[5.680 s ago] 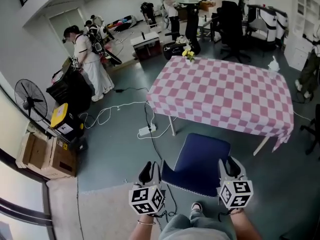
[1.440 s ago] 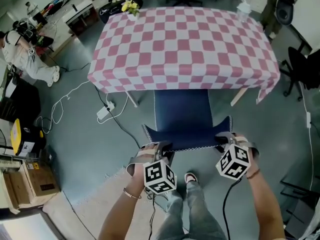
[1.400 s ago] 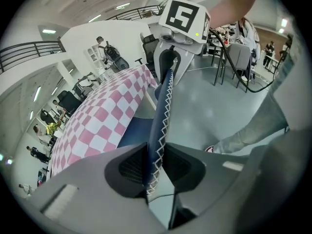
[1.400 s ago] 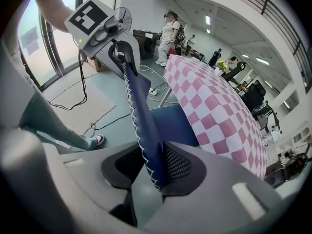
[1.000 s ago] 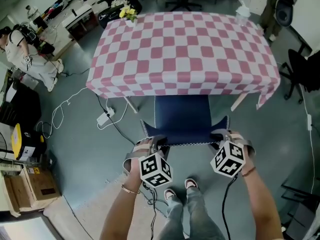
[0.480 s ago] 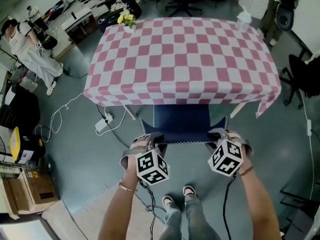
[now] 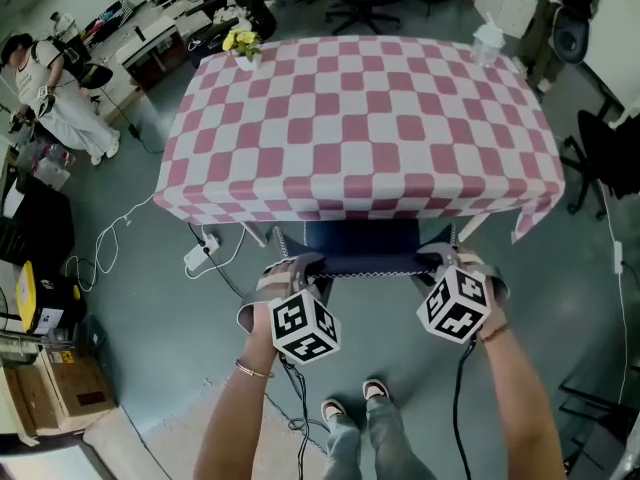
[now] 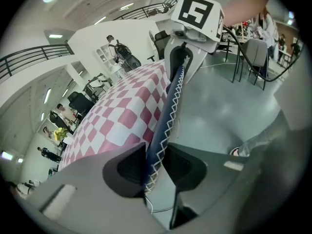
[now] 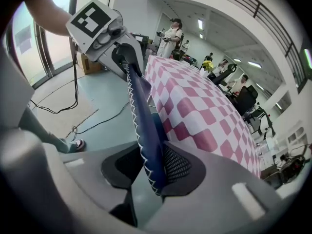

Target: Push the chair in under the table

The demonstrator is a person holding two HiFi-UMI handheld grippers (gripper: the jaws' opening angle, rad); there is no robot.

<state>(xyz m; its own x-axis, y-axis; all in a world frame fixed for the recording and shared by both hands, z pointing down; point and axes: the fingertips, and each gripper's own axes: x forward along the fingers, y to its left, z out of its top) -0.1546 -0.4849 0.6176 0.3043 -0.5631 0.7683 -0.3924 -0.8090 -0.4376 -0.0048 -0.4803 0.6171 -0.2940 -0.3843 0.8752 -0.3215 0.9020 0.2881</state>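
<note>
Showing only its dark blue backrest, edged in white zigzag stitching, the chair (image 7: 362,240) is tucked mostly under the checked table (image 7: 360,118). At the table's near edge, the backrest's left end is clamped by the left gripper (image 7: 296,266) and its right end by the right gripper (image 7: 440,259).

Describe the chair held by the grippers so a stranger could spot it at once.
Start at the large table with the pink-and-white checked cloth in mid-room. At its near edge a dark blue chair sits mostly tucked under the cloth. Unlike the black office chairs around, its backrest edge has white zigzag stitching, clamped by the left gripper and right gripper.
</note>
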